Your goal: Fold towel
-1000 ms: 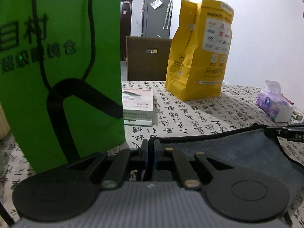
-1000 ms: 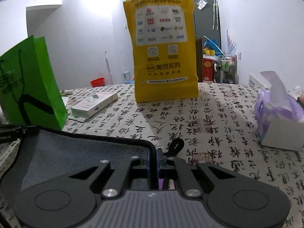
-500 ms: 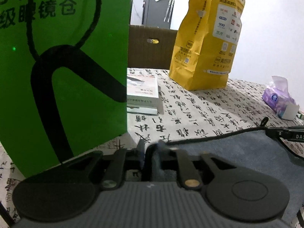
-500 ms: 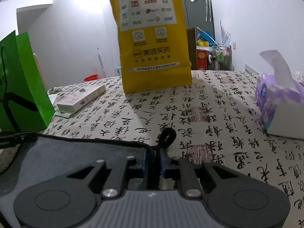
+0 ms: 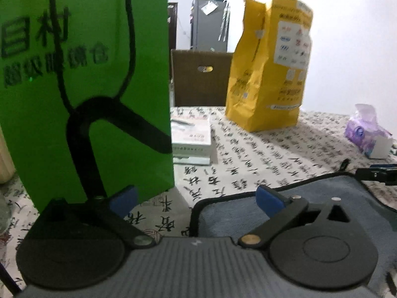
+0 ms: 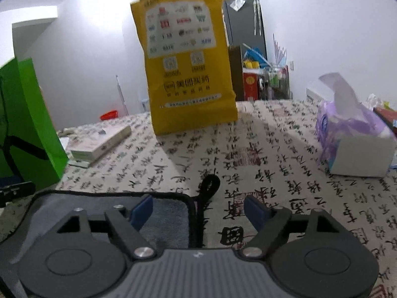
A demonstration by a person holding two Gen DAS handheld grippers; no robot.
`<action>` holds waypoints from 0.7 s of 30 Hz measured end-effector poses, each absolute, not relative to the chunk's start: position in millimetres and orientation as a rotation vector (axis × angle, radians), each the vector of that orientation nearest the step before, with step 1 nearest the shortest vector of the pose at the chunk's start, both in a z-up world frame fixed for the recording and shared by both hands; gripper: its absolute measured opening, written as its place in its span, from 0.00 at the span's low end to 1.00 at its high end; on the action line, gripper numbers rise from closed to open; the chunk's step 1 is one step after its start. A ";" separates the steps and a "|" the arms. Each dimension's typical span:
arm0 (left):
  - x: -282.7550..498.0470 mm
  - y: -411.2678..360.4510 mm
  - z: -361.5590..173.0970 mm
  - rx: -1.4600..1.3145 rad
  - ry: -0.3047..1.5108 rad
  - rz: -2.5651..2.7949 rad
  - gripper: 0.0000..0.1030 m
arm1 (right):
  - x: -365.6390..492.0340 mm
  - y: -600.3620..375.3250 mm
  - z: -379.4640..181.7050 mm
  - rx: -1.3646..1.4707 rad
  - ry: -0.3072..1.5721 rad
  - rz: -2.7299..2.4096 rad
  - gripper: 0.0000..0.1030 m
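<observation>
The left gripper (image 5: 196,198) is spread wide, with one blue pad on each side of the towel's left far corner. It pinches nothing. The right gripper (image 6: 198,207) is spread wide too, over the towel's right far corner, and it holds nothing.

The gray towel (image 5: 322,198) with a black trim lies flat near the front edge of the table (image 6: 273,154). A small black loop (image 6: 209,186) sticks out from its right far corner.

A green bag (image 5: 84,87) stands near the table's left edge. A white box (image 5: 191,139) lies just beside it. A yellow bag (image 6: 186,62) stands toward the far edge. A purple tissue pack (image 6: 352,139) sits near the right edge.
</observation>
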State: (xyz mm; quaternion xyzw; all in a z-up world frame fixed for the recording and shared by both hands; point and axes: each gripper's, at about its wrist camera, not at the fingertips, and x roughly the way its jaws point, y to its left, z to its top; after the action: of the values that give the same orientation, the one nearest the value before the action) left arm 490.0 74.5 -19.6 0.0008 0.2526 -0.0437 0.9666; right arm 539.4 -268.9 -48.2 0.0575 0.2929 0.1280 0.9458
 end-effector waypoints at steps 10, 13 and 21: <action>442.7 64.5 1.1 -0.002 0.475 -0.062 1.00 | 495.6 -277.3 -34.0 0.136 0.599 0.243 0.84; 426.0 62.5 5.2 0.004 0.462 -0.055 1.00 | 476.8 -278.5 -29.3 0.126 0.590 0.243 0.86; 383.3 58.4 15.5 -0.011 0.447 -0.039 1.00 | 432.6 -275.5 -22.1 0.102 0.581 0.244 0.88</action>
State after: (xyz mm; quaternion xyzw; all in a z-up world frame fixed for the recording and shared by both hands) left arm 383.3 58.4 15.5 -0.0054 0.2218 -0.0195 0.9749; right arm 432.6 -275.5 -22.1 0.0501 0.2854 0.1197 0.9496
